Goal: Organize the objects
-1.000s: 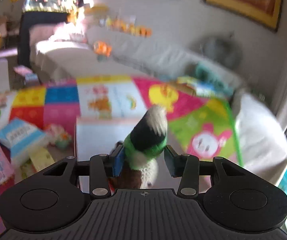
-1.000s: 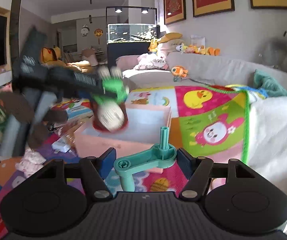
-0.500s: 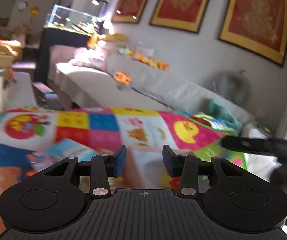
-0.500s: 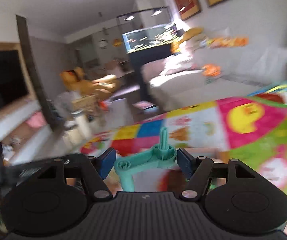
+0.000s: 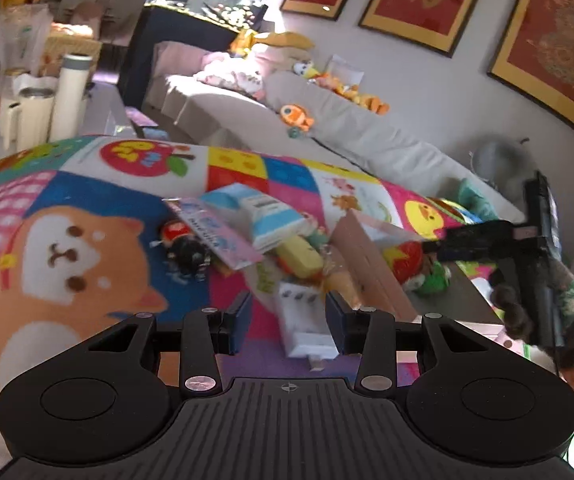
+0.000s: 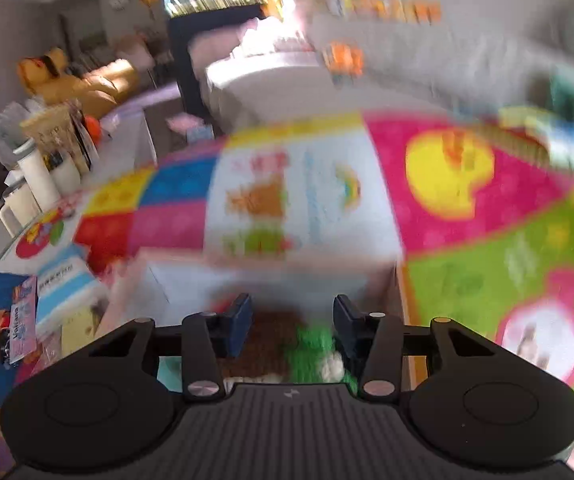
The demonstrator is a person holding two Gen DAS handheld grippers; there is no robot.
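Toys [image 5: 247, 236] lie in a pile left of our pink box [image 5: 371, 264]. Our left gripper [image 5: 289, 322] is empty above a white charger [image 5: 307, 328], which points away. Our right gripper [image 6: 293, 330] just narrowed, empty.

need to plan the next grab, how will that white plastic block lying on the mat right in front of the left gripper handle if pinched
The white plastic block looks rigid and boxy, so it probably won't flex. Its smooth faces may be a little slippery. It lies flat on the play mat, so it seems unlikely to roll.
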